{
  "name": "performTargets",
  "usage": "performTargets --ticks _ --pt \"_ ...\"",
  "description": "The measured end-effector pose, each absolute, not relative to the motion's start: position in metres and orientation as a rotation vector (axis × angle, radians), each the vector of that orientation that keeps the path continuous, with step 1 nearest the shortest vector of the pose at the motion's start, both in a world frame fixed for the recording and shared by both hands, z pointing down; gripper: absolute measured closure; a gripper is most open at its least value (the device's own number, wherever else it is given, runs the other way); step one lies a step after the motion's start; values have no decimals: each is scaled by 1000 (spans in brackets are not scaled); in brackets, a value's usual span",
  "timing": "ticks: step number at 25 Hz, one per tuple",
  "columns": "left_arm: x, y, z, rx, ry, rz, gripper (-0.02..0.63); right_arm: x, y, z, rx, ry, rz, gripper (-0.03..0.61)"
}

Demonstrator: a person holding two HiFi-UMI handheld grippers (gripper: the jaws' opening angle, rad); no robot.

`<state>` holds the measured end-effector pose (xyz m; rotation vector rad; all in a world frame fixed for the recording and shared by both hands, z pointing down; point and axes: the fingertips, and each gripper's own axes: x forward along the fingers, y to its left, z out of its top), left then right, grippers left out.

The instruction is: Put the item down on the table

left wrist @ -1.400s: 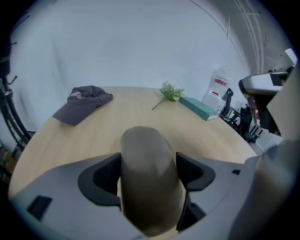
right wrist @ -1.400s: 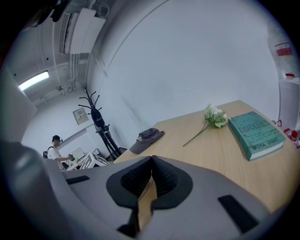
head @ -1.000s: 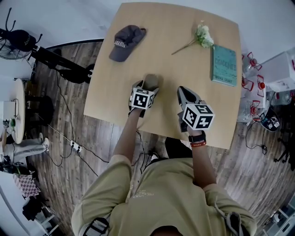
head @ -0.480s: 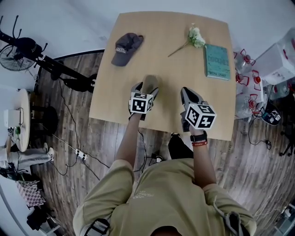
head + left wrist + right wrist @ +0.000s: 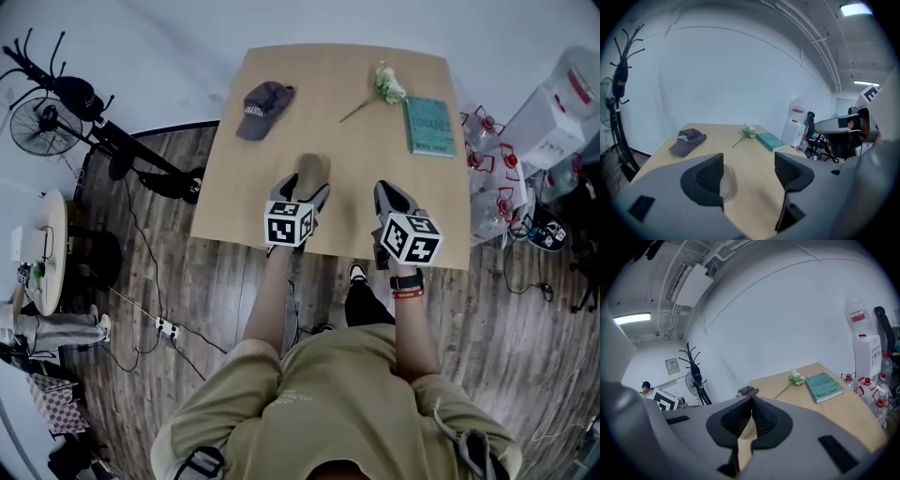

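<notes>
A small beige oval item [image 5: 312, 170] lies on the wooden table [image 5: 366, 159] just ahead of my left gripper [image 5: 303, 190]. In the left gripper view the item [image 5: 725, 181] sits beside the inner face of the left jaw, and my left gripper [image 5: 749, 173] is open with a wide gap. Whether the item touches that jaw I cannot tell. My right gripper [image 5: 384, 193] hovers over the table's near edge to the right, shut, with nothing held [image 5: 751, 416].
A dark cap [image 5: 264, 97] lies at the table's far left, a white flower [image 5: 386, 84] and a teal book [image 5: 429, 125] at the far right. Water bottles [image 5: 483, 155] and a white box [image 5: 553, 108] stand right of the table. A fan [image 5: 37, 127] stands left.
Both grippers have drawn back toward the table's near edge. The left gripper now sits farther from the beige item, which has stayed in place.
</notes>
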<state>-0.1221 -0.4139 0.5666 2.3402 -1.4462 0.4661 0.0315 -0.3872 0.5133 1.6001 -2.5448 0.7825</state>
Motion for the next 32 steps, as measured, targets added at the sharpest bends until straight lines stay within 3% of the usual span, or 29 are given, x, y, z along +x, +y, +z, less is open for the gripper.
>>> performTargets --ticks 4,20,32 --pt "-123 -375 535 2371 -1495 371 362 26 -353 494 1611 -2570 730 561" --pt "-137 -247 440 2443 -1601 51 485 7 -250 457 1614 -2605 519 561" --pt "-139 -197 435 2468 -1702 95 554 7 -207 449 1623 -2626 450 562"
